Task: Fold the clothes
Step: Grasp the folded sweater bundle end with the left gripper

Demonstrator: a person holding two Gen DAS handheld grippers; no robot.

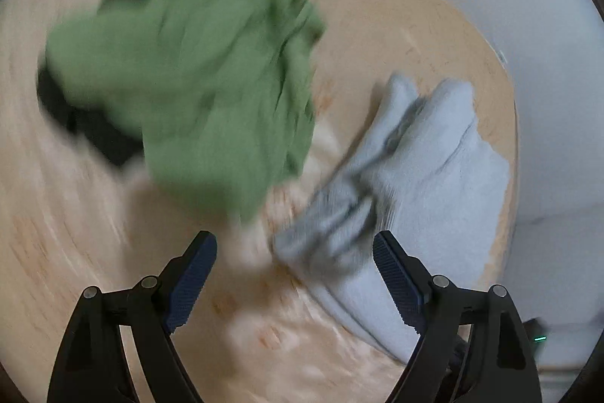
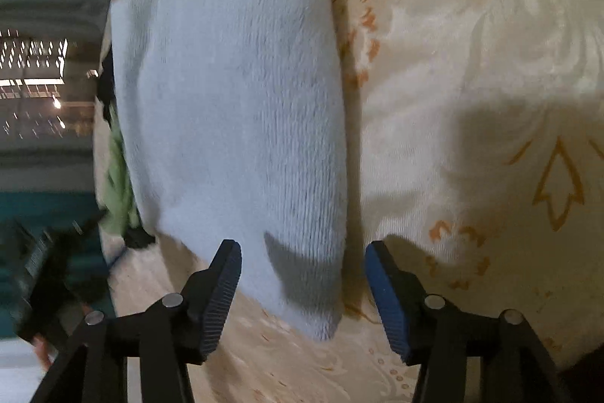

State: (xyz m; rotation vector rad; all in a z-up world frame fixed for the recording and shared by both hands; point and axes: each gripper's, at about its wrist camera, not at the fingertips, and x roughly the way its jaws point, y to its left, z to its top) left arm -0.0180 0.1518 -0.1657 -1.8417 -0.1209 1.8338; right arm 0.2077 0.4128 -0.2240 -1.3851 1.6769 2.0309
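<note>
A folded pale blue garment (image 1: 411,176) lies on the beige patterned tablecloth (image 1: 75,214) at the right. A crumpled green garment (image 1: 196,74) lies at the left centre on top of a black one (image 1: 94,131); the left wrist view is motion-blurred. My left gripper (image 1: 294,274) is open and empty, above the cloth beside the blue garment's near corner. My right gripper (image 2: 302,282) is open and empty, its jaws standing either side of the blue garment's (image 2: 234,93) near end. The green garment (image 2: 120,176) peeks out behind it.
The tablecloth (image 2: 472,82) carries orange leaf motifs. The table edge curves at the right in the left wrist view, with a white wall (image 1: 528,6) beyond. The other handheld gripper (image 2: 45,270) shows at the lower left of the right wrist view.
</note>
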